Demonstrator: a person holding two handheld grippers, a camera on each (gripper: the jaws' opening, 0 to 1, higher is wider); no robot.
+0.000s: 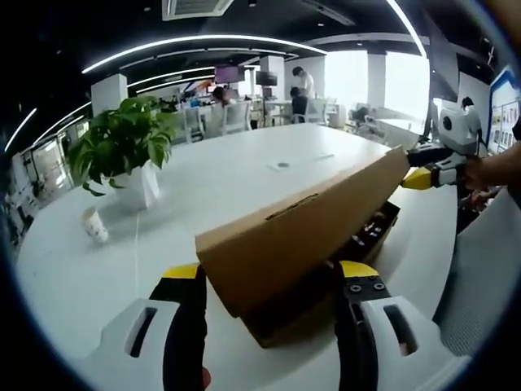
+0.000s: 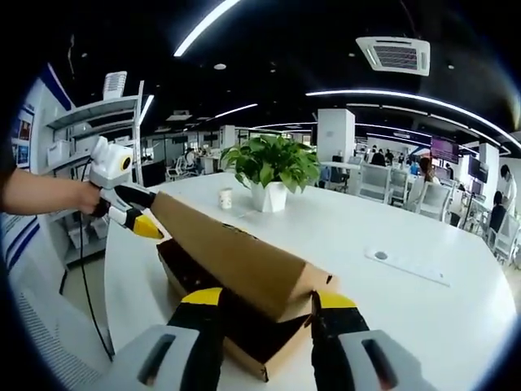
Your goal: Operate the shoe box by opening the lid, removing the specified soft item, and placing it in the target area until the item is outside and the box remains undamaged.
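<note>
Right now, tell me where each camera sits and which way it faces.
Left gripper view: rides the left gripper, at one end of the shoe box; faces along the raised lid to the right gripper, held by a hand.
Right gripper view: rides the right gripper, at the opposite end; faces along the lid to the left gripper, held by a forearm.
Shared: box, lid, potted plant, paper cup, white table.

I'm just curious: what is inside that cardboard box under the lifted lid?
Under the tilted lid, held up at each end by the left gripper and the right gripper, the box shows a dark interior with dark contents. The lid covers most of it, so what they are is unclear.
</note>
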